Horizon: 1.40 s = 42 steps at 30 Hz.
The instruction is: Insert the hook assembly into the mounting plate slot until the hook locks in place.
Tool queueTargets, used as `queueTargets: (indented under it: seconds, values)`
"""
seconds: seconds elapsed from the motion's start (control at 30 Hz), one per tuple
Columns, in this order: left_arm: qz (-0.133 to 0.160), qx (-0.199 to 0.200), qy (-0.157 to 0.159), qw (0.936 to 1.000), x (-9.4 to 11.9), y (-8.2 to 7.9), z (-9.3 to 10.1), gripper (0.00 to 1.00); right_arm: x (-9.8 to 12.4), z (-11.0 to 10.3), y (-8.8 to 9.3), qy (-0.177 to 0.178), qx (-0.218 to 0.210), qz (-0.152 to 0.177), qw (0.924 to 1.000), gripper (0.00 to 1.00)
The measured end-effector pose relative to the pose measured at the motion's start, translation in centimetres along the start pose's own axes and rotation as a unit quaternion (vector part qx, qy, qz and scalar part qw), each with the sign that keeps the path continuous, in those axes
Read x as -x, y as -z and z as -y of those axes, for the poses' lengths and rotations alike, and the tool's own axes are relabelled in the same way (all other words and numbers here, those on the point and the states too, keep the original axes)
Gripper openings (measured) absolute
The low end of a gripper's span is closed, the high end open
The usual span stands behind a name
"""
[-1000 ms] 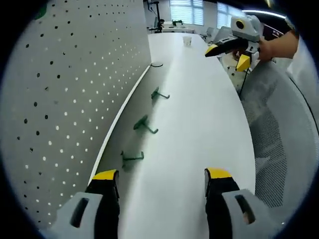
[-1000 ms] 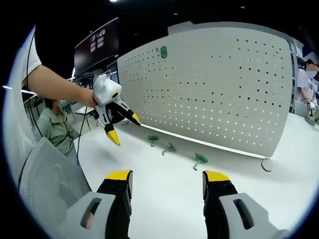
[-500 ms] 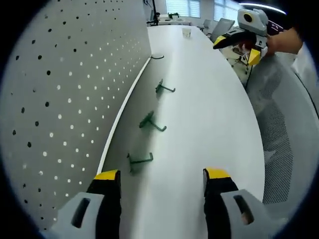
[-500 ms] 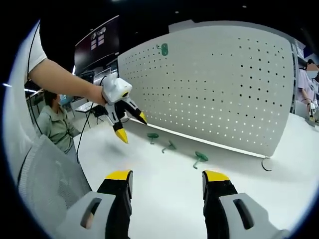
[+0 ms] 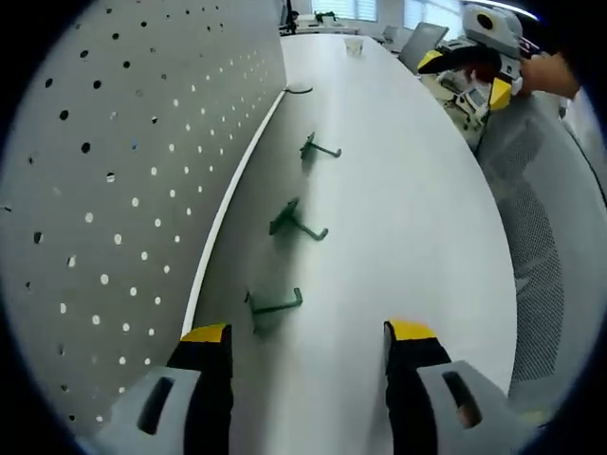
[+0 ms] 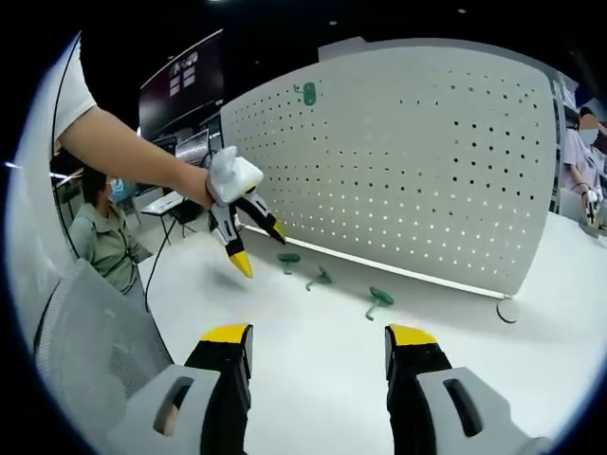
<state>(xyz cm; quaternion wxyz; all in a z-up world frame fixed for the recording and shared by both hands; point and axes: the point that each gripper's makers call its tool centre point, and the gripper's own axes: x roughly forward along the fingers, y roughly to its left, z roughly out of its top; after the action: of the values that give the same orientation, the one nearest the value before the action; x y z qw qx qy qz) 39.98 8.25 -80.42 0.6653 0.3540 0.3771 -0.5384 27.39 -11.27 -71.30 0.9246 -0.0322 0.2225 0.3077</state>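
Observation:
Three green hooks lie in a row on the white table along the foot of the grey pegboard (image 5: 114, 161): a near hook (image 5: 273, 306), a middle hook (image 5: 296, 224) and a far hook (image 5: 317, 148). My left gripper (image 5: 305, 343) hovers open just short of the near hook, nothing between its jaws. In the right gripper view the same hooks (image 6: 319, 279) lie below the pegboard (image 6: 408, 171), and one more green hook (image 6: 306, 93) hangs high on it. My right gripper (image 6: 318, 339) is open and empty, well back from the hooks. The left gripper (image 6: 248, 237) shows there too, open above the leftmost hook.
A mesh office chair (image 5: 541, 246) stands at the table's edge. A dark ring (image 5: 298, 90) lies by the pegboard's far end, and a small cup (image 5: 354, 45) stands far down the table. A seated person (image 6: 102, 248) is behind, and another person (image 6: 583, 166) at the far right.
The left gripper has moved forward and closer to the pegboard, nearing the row of hooks. The right gripper has stayed about where it was. Both stay open.

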Motion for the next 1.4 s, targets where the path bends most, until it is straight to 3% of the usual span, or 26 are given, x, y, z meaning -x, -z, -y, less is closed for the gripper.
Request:
queueTargets:
  seconds: [0.47,0.8,1.4]
  values:
    - [-0.027,-0.002,0.021,0.9994,-2.0,0.1,-0.5,0.65,0.0,0.3,-0.1,0.005,-0.012,0.004,0.9999,0.55]
    - [-0.041,0.019,0.027,0.9986,-3.0,0.8,-1.0,0.63,0.2,0.7,-0.1,0.012,-0.021,0.006,0.9997,0.55]
    - [-0.021,0.067,0.001,0.9976,-2.9,0.4,-2.6,0.44,0.1,0.9,0.2,0.016,-0.029,0.001,0.9995,0.53]
